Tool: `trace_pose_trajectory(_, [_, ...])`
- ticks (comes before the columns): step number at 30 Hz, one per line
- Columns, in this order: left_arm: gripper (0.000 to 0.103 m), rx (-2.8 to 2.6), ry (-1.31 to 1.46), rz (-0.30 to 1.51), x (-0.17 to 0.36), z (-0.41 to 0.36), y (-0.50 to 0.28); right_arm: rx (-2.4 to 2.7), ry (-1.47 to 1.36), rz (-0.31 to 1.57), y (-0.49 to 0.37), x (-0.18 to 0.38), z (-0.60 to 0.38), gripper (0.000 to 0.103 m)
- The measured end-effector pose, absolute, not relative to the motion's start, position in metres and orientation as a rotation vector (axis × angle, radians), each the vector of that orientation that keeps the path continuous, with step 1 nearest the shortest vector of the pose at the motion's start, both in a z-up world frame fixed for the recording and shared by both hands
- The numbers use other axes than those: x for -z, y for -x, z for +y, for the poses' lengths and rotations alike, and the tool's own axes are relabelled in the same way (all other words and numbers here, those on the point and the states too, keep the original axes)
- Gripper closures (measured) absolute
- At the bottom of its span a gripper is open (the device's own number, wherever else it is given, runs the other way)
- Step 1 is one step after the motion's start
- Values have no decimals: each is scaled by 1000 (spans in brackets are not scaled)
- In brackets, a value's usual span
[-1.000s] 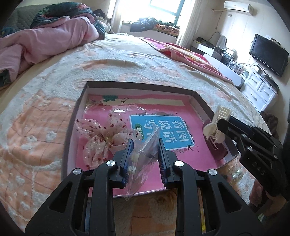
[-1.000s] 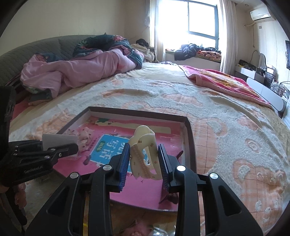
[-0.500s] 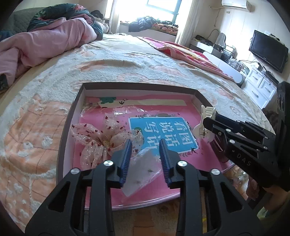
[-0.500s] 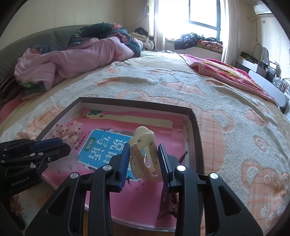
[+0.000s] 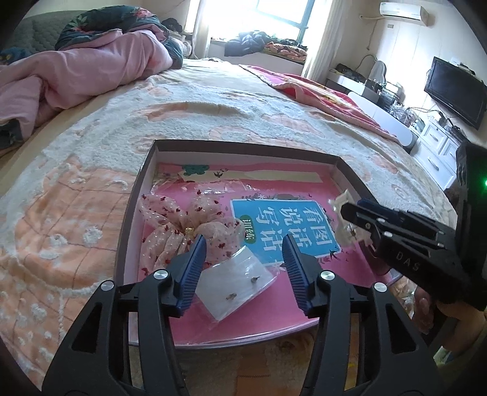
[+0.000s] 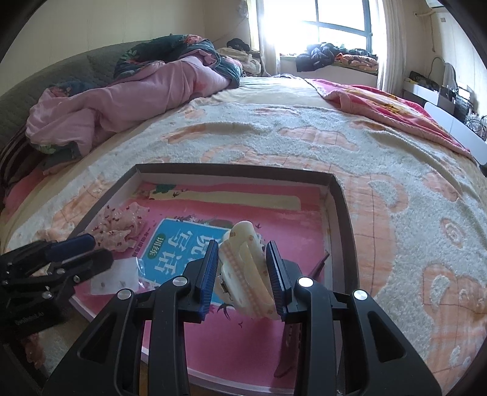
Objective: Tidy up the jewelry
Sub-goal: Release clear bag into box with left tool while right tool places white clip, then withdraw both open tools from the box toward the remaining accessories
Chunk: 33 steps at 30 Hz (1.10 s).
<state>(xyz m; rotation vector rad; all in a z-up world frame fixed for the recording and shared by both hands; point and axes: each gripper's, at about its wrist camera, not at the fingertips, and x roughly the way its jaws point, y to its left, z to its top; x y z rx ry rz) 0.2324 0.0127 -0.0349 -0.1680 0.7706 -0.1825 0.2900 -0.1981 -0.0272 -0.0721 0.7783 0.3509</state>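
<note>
Opening up right now, the left gripper [image 5: 243, 268] spreads its blue pads clear of the small clear plastic bag of earrings [image 5: 236, 284], which lies flat on the pink floor of the box [image 5: 134, 213], between the jaws but touched by neither. That bag looks feather-light, limp and slick, so my guess is it wants a pinch on a free corner or edge, not on the two tiny studs inside. Over on the right, the right gripper [image 6: 242, 272] has its jaws narrow and clamped on the cream hair claw clip [image 6: 243, 268], holding it just above the box floor at the right-hand side. The clip looks like stiff, light plastic, probably brittle at the teeth, so the broad flanks are the safe place to squeeze. Just beyond the bag sits the sheer pink bow [image 5: 182, 225] with red specks, soft and floppy, best taken at its gold centre knot, I'd say. Next to it the blue label [image 5: 283, 225] is printed on the box floor. A dark red clip [image 6: 292, 332] leans on the right wall below the claw clip and could crowd the set-down. Further off, the peach blanket [image 6: 395, 158], a pink duvet [image 6: 121, 100] and the bright window [image 6: 319, 18].
</note>
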Motion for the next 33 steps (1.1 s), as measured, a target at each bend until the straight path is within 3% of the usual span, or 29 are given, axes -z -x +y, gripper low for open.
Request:
trace_pose_trajectory(6, [53, 179, 171, 762, 32, 14, -230, -350, 53, 763, -281, 26, -203, 67])
trace_pose_trajectory(15, [46, 175, 185, 743, 28, 17, -224, -344, 32, 704, -260, 12, -214, 48])
trace_pose_trajectory(20, [42, 169, 188, 731, 26, 17, -219, -331, 19, 659, -245, 4, -221, 32])
trace_pose_trajectory(28, [24, 164, 204, 700, 21, 18, -209, -307, -40, 606, -224, -6, -236, 12])
trace_pose_trajectory(33, [13, 161, 211, 672, 14, 20, -201, -302, -69, 588, -214, -11, -245, 8])
